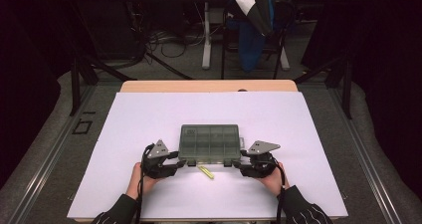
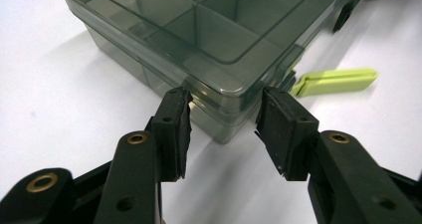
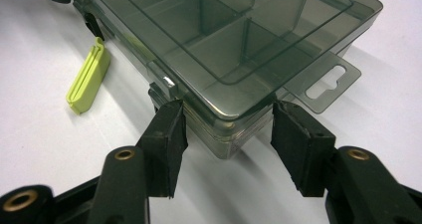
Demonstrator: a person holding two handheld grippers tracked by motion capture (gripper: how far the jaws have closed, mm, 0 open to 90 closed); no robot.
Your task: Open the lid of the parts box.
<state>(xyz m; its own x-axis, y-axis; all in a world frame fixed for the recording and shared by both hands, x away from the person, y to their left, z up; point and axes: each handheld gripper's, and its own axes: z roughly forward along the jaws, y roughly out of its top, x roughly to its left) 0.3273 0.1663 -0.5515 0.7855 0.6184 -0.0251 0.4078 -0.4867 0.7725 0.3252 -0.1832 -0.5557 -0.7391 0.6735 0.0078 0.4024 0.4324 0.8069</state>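
A smoky see-through compartment box [image 1: 209, 143] with its lid down lies on the white table top [image 1: 149, 119]. My left gripper [image 1: 185, 163] is at the box's near left corner and my right gripper [image 1: 235, 164] at its near right corner. In the left gripper view the corner of the box [image 2: 219, 50] sits between the jaws of the left gripper [image 2: 226, 109], pad tips against both walls. The right gripper [image 3: 226, 119] holds its corner of the box [image 3: 234, 45] the same way. A lime green clip [image 1: 205, 172] [image 2: 338, 80] [image 3: 89, 79] lies loose just in front of the box.
A hang tab [image 3: 323, 82] sticks out of the box's right end. White table surface stretches all round the box. Beyond the far edge stand a chair with a blue and white garment [image 1: 256, 25], desk legs and cables on the floor.
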